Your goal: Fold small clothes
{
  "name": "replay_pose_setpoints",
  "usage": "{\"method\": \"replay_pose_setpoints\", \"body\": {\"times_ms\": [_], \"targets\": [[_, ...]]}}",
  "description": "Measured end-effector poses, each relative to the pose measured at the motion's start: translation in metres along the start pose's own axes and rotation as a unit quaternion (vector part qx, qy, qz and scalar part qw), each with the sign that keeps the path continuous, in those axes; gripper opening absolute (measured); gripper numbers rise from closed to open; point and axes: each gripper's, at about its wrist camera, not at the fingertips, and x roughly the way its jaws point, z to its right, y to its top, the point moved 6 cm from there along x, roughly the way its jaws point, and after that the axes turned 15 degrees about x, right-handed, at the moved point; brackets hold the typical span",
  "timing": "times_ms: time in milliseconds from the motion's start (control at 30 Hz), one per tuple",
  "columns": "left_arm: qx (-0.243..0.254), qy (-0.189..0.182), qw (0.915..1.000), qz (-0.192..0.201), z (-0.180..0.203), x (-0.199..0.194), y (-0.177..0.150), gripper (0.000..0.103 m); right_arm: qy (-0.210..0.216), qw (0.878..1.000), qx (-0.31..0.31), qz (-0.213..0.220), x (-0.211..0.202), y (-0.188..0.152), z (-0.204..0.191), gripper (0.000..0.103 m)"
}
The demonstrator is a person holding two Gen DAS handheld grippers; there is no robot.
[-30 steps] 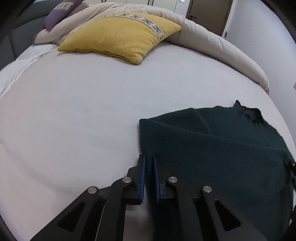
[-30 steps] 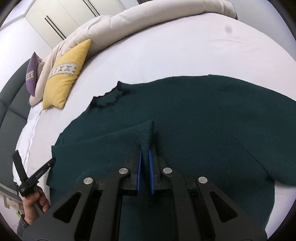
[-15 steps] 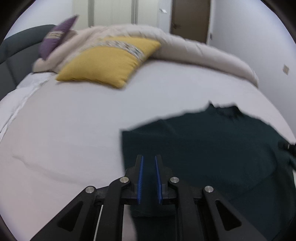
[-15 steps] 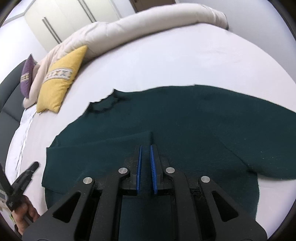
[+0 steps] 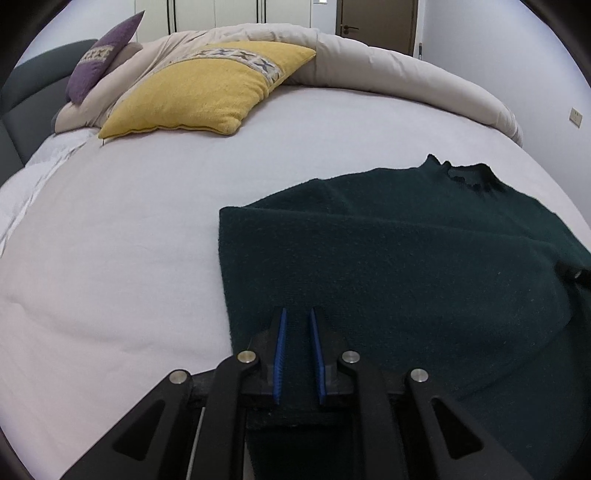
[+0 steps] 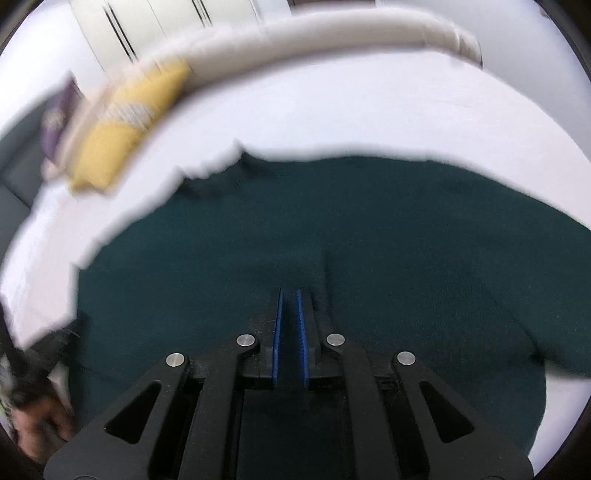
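Note:
A dark green knit sweater (image 5: 406, 277) lies flat on the white bed sheet (image 5: 129, 221), its neck (image 5: 469, 177) toward the far right. My left gripper (image 5: 297, 314) hovers over the sweater's near left part, jaws a narrow gap apart, with nothing visibly pinched. The right wrist view is blurred by motion. There my right gripper (image 6: 289, 295) sits low on the sweater (image 6: 332, 221), and its jaws are closing on the knit. A crease runs up from its right finger. A hand (image 6: 40, 424) shows at the lower left.
A yellow cushion (image 5: 207, 92) and a purple cushion (image 5: 99, 59) lean on a rolled cream duvet (image 5: 406, 81) along the bed's far edge. A grey headboard (image 5: 22, 85) is at the left and a brown door (image 5: 376, 22) behind. Bare sheet spreads left of the sweater.
The sleeve end that my right gripper held raised now lies flat on the sweater. My left jaws have parted slightly and moved over the sweater. The right gripper shifted, blurring its view.

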Motion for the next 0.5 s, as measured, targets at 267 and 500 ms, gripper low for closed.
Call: {"method": "replay_pose_setpoints", "body": {"times_ms": [267,500], "targets": [[-0.026,-0.009,0.9996,-0.005,0.000,-0.018,-0.004,0.036,0.056,0.991,0.101,0.065,-0.083,0.018,0.065,0.048],[-0.046,-0.071,0.9964,0.013,0.039,-0.062,-0.011,0.051,0.069,0.936,0.307,0.158,-0.207,-0.021,0.263,0.077]]}}
